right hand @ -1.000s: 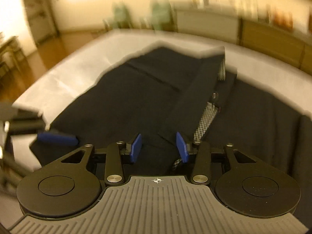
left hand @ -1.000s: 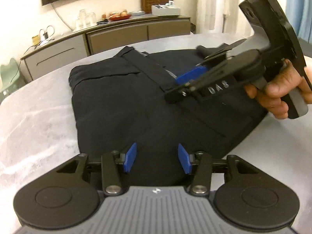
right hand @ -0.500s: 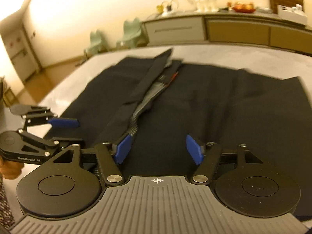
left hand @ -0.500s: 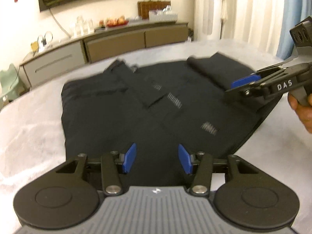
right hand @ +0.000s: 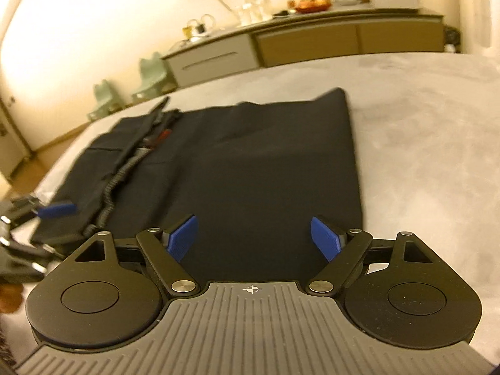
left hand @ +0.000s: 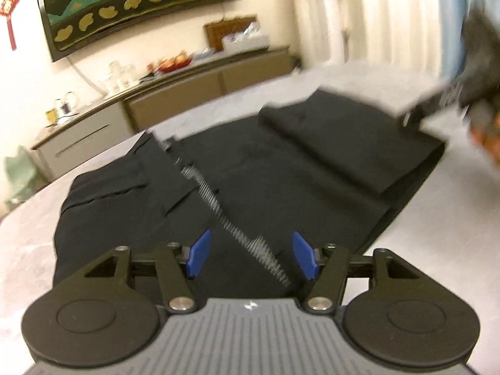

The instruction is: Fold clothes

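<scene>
A black garment (left hand: 256,168) lies spread flat on a pale grey table (left hand: 437,225), with a zip and placket running down its middle and one side folded over. It also shows in the right wrist view (right hand: 250,168). My left gripper (left hand: 250,257) is open and empty, just above the garment's near edge by the zip. My right gripper (right hand: 254,239) is open wide and empty above the garment's folded side. The right gripper appears blurred at the upper right of the left wrist view (left hand: 437,103). The left gripper shows at the left edge of the right wrist view (right hand: 47,215).
A long low sideboard (right hand: 312,43) with glasses, a fruit bowl and boxes stands along the far wall. Pale green small chairs (right hand: 150,72) stand on the floor beyond the table. Curtains (left hand: 359,15) hang at the right.
My right gripper has pulled back off the garment's middle to its right side and opened wider. My left gripper has opened wider too. The view is tilted and blurred with motion.
</scene>
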The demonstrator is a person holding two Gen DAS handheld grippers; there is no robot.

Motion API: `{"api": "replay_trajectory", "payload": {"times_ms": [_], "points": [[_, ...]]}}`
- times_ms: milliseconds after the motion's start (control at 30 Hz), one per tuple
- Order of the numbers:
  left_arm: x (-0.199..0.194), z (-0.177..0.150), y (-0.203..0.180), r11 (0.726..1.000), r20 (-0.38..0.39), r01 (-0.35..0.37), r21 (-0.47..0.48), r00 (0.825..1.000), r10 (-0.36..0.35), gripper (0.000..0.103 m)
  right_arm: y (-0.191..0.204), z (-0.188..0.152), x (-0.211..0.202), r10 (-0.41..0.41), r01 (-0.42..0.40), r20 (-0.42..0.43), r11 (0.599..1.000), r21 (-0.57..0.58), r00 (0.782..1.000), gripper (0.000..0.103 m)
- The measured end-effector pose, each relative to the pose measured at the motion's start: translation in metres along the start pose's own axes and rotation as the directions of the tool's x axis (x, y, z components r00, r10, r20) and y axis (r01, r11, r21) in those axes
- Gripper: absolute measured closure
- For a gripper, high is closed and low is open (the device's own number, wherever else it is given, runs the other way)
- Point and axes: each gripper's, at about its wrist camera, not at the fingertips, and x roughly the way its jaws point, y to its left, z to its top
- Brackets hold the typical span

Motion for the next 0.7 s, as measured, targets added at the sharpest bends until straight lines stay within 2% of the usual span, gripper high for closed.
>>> {"api": "replay_trajectory", "payload": {"times_ms": [67, 167, 367, 467, 500, 533, 567, 633, 667, 700], "points": [[0.004, -0.002, 0.001, 1.000, -0.023, 0.000, -0.016, 1.000, 0.000, 0.058, 0.002, 0.001, 0.000, 0.028, -0.028, 0.001, 1.000, -0.009, 1.000, 0.020], [-0.002, -0.001, 0.002, 1.000, -0.061, 0.019, -0.023, 0.998, -0.020, 0.059, -0.003, 0.001, 0.000, -0.017, 0.017, -0.003, 1.000, -0.005, 1.000, 0.020], [-0.018, -0.007, -0.004, 1.000, -0.093, -0.016, -0.026, 0.996, 0.013, 0.059, -0.037, -0.007, -0.013, -0.075, 0.074, 0.005, 0.994, 0.081, 0.997, 0.017], [-0.023, -0.005, -0.011, 0.999, -0.113, -0.043, -0.017, 0.993, 0.041, 0.059, -0.046, -0.015, -0.016, -0.064, 0.062, 0.015, 0.994, 0.087, 0.998, 0.017], [-0.028, -0.001, -0.010, 0.998, -0.112, -0.036, -0.047, 0.993, 0.031, 0.059, -0.046, -0.017, -0.017, -0.058, 0.057, 0.017, 0.996, 0.075, 0.998, 0.019], [-0.032, 0.002, -0.009, 0.996, -0.111, -0.029, -0.079, 0.994, 0.020, 0.059, -0.046, -0.018, -0.018, -0.059, 0.058, 0.016, 0.997, 0.058, 0.998, 0.032], [-0.037, 0.006, -0.008, 0.994, -0.110, -0.022, -0.110, 0.994, 0.010, 0.060, -0.046, -0.019, -0.018, -0.060, 0.060, 0.012, 0.997, 0.050, 0.998, 0.048], [-0.048, 0.030, -0.009, 0.982, -0.051, 0.026, -0.187, 0.998, -0.037, 0.058, -0.046, -0.019, -0.019, -0.069, 0.068, 0.008, 0.997, 0.040, 0.998, 0.061], [-0.051, 0.045, -0.012, 0.976, -0.024, 0.056, -0.211, 0.998, -0.062, 0.052, -0.046, -0.020, -0.020, -0.079, 0.079, 0.009, 0.996, 0.034, 0.997, 0.073], [-0.053, 0.061, -0.014, 0.969, 0.004, 0.085, -0.233, 0.996, -0.087, 0.047, -0.046, -0.020, -0.020, -0.089, 0.089, 0.010, 0.996, 0.029, 0.996, 0.080]]}}
